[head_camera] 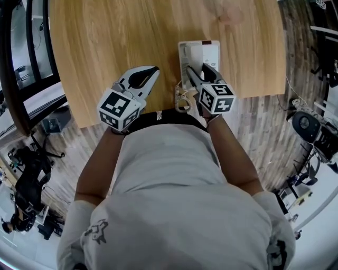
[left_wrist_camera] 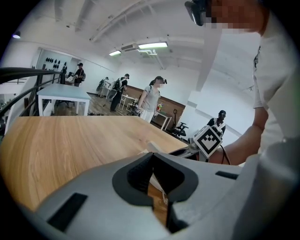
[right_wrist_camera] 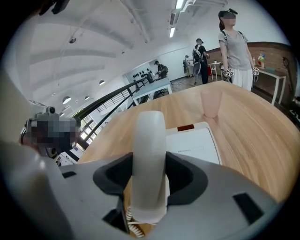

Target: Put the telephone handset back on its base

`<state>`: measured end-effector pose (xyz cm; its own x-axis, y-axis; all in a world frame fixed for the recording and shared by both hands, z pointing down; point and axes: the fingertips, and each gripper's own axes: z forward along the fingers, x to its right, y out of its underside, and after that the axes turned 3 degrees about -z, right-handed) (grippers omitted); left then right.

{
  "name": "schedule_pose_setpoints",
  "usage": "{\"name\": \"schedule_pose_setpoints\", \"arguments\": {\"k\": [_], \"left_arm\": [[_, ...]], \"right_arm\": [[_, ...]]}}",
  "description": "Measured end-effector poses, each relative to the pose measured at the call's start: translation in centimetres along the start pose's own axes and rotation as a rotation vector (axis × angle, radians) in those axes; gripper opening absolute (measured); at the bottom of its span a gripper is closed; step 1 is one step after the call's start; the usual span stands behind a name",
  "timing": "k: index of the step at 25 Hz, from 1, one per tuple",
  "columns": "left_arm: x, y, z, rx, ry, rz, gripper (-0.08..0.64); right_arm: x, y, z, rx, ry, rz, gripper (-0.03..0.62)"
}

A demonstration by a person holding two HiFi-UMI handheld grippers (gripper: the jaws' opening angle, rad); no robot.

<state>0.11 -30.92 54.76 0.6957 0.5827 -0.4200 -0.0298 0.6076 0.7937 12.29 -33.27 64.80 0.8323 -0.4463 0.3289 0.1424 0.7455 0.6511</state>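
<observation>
The white telephone base [head_camera: 203, 55] lies flat near the front edge of the wooden table [head_camera: 105, 42]. My right gripper [head_camera: 197, 72] hovers over the base's near left side, shut on the white handset [right_wrist_camera: 149, 159], which stands upright between its jaws. In the right gripper view the base [right_wrist_camera: 194, 145] lies just beyond and right of the handset. A coiled cord [head_camera: 182, 98] hangs from the handset toward the table edge. To the left, my left gripper [head_camera: 153, 71] is over bare wood, shut and holding nothing [left_wrist_camera: 152, 187].
The table's front edge [head_camera: 158, 112] runs right beneath both grippers, against the person's torso. A pinkish patch [head_camera: 229, 16] marks the wood beyond the base. Black railing [head_camera: 16, 63] stands left; stands and gear [head_camera: 311, 132] are on the floor at right. Several people stand far off.
</observation>
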Motion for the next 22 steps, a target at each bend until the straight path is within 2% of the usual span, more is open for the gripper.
{"name": "schedule_pose_setpoints", "arguments": {"k": [14, 22], "left_arm": [[-0.6, 1.1, 0.3, -0.024, 0.009, -0.020, 0.006], [-1.0, 1.4, 0.0, -0.027, 0.013, -0.020, 0.006]], "right_arm": [[0.1, 1.7, 2.2, -0.050, 0.049, 0.019, 0.222], [-0.3, 1.9, 2.9, -0.068, 0.106, -0.067, 0.230]]}}
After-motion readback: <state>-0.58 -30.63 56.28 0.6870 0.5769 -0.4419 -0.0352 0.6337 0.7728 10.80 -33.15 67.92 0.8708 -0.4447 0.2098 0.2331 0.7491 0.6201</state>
